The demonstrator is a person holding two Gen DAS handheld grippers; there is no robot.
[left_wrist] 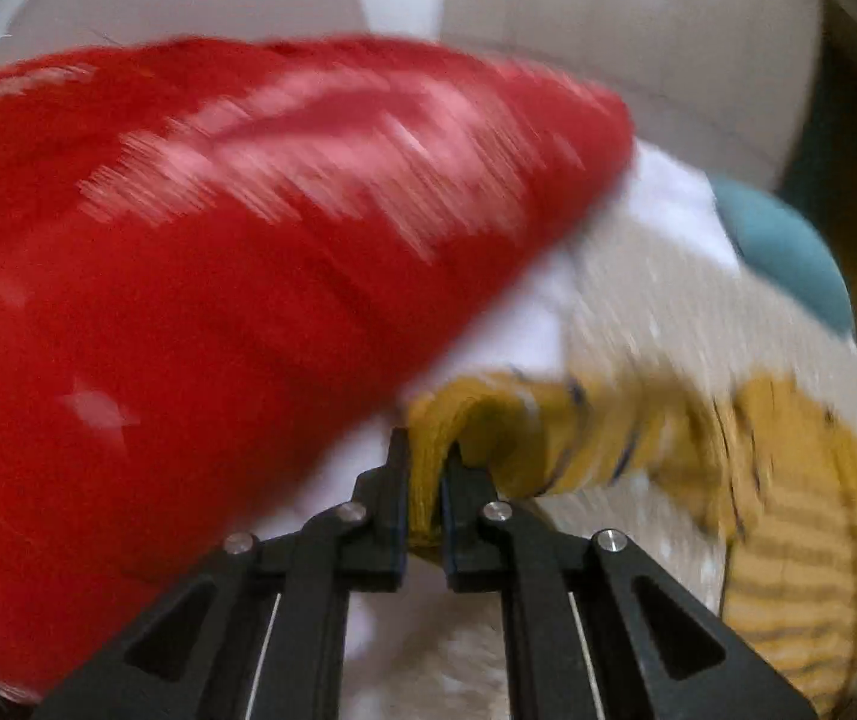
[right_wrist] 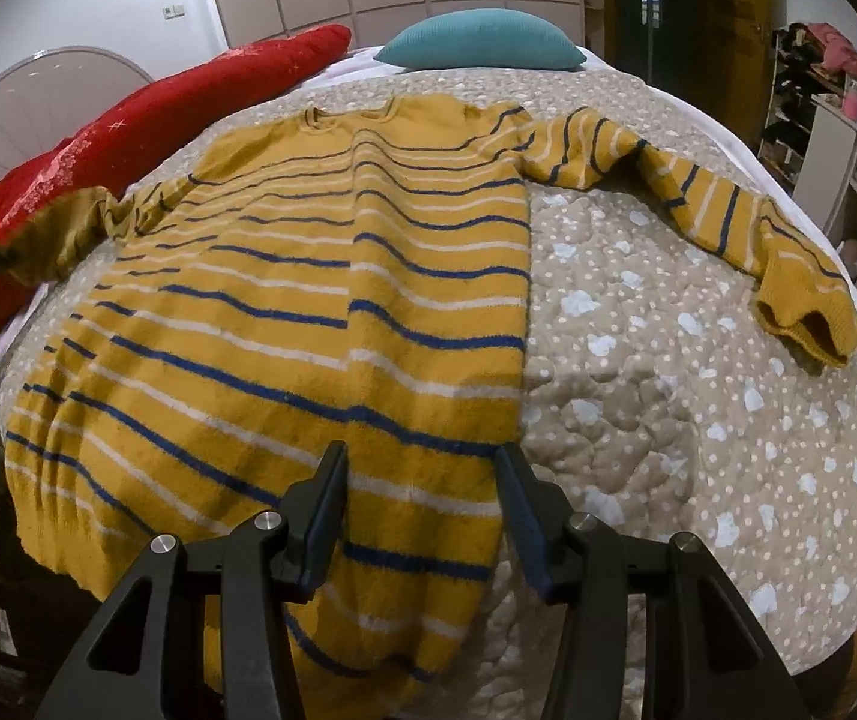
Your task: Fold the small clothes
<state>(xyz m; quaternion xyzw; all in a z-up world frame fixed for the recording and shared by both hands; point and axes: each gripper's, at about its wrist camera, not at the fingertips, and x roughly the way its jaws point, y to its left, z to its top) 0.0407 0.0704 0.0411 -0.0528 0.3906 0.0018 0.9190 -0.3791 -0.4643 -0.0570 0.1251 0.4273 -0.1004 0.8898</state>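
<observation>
A mustard sweater [right_wrist: 320, 300] with blue and white stripes lies flat, neck away from me, on a beige dotted quilt [right_wrist: 668, 372]. Its right sleeve [right_wrist: 698, 204] trails out to the right and ends in a cuff [right_wrist: 806, 324]. The left sleeve [right_wrist: 68, 228] is pulled out toward the left edge. In the blurred left wrist view, my left gripper [left_wrist: 426, 450] is shut on that sleeve's mustard cuff [left_wrist: 428, 480], with the knit bunched between the pads. My right gripper [right_wrist: 421, 451] is open over the sweater's lower right part near the hem, with nothing pinched.
A long red cushion [right_wrist: 128, 120] lies along the bed's left side and fills much of the left wrist view [left_wrist: 218, 240]. A teal pillow [right_wrist: 482, 39] sits at the head of the bed. Shelves [right_wrist: 836, 120] with clutter stand at the right. A round white fan [right_wrist: 38, 108] stands at the left.
</observation>
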